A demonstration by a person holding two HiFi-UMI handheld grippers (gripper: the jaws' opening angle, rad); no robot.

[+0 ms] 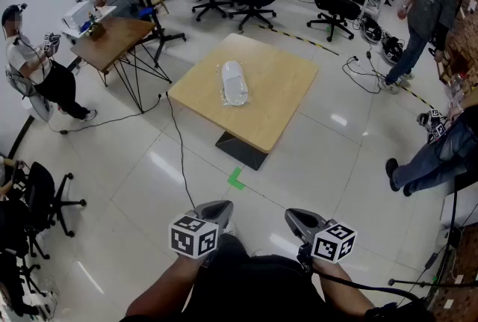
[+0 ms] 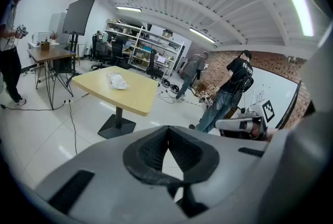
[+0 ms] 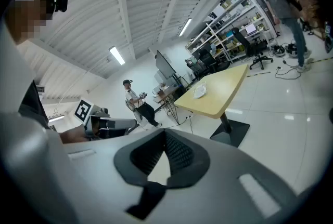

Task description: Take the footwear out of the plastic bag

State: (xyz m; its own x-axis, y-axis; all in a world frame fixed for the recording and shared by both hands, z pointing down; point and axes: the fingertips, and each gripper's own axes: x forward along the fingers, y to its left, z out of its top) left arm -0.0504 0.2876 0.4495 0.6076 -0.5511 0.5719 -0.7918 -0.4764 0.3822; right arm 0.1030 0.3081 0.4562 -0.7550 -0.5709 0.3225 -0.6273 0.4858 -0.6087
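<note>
On the table, a little left of its middle in the head view, lies the plastic bag with a pale shape inside it (presumably the footwear, though it is too small to be sure). The person stands well apart from the table, across open floor. The left gripper and the right gripper are both held low in front of the body. Each one's fingers are pressed together with nothing between them, as the two gripper views show plainly. No part of the task looks begun.

The risks lie mostly in the approach and the first grasp. A cable runs over the floor from the table's near left corner toward the person and could catch a foot. At the table, a pinch on the thin film may take bag and shoe together, so that nothing comes free. An unanchored bag could also slide toward the table's edge when pulled.
</note>
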